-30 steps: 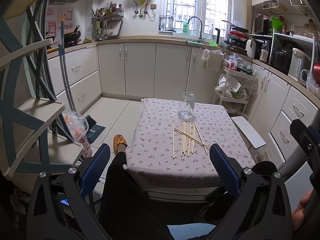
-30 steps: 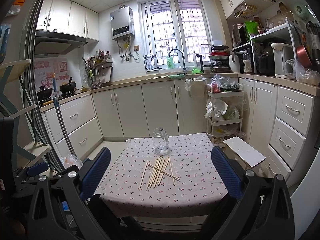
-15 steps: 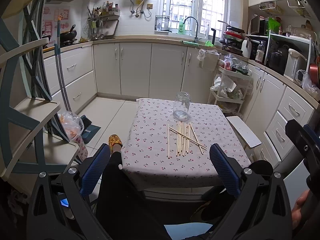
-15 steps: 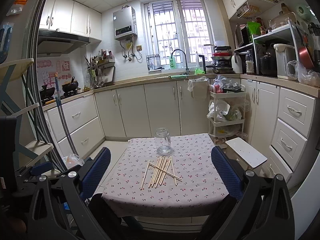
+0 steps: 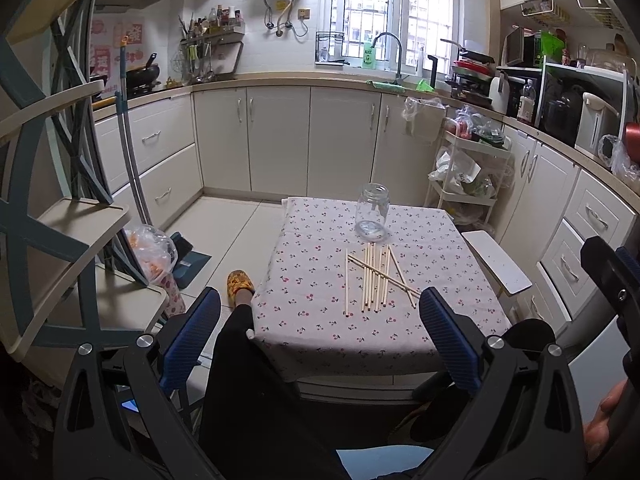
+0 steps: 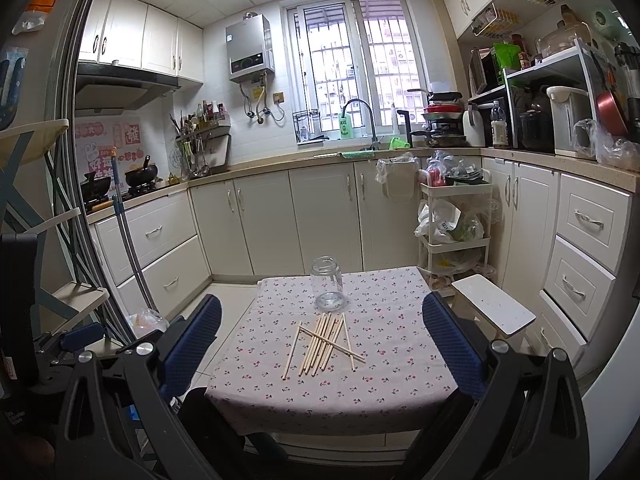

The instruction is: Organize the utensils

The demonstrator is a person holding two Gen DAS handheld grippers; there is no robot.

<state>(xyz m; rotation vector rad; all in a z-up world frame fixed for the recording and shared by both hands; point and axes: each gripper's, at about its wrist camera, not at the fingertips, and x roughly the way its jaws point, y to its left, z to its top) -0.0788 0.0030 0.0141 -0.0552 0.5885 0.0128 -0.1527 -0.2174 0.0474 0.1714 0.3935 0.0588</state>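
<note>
Several wooden chopsticks (image 5: 374,278) (image 6: 324,340) lie loose on a small table with a cherry-print cloth (image 5: 308,292) (image 6: 392,360), two of them crossed over the rest. An empty clear glass jar (image 5: 372,212) (image 6: 329,284) stands upright just beyond them. My left gripper (image 5: 318,328) is open, held back from the table's near edge above a person's dark-trousered leg. My right gripper (image 6: 320,344) is open too, short of the table, with nothing between its fingers. Part of the right gripper shows at the right edge of the left wrist view.
A white stool (image 5: 496,266) (image 6: 494,308) stands right of the table. Beyond it is a white trolley (image 6: 456,216) with bags. Cabinets (image 5: 280,140) line the back and right. A shelf rack (image 5: 52,220) and mop handle (image 5: 130,160) stand left. A slippered foot (image 5: 240,282) rests by the table.
Both grippers have shifted a little, tilting up and back, so the table and chopsticks sit slightly lower and farther in view. Both stayed open; nothing on the table moved.
</note>
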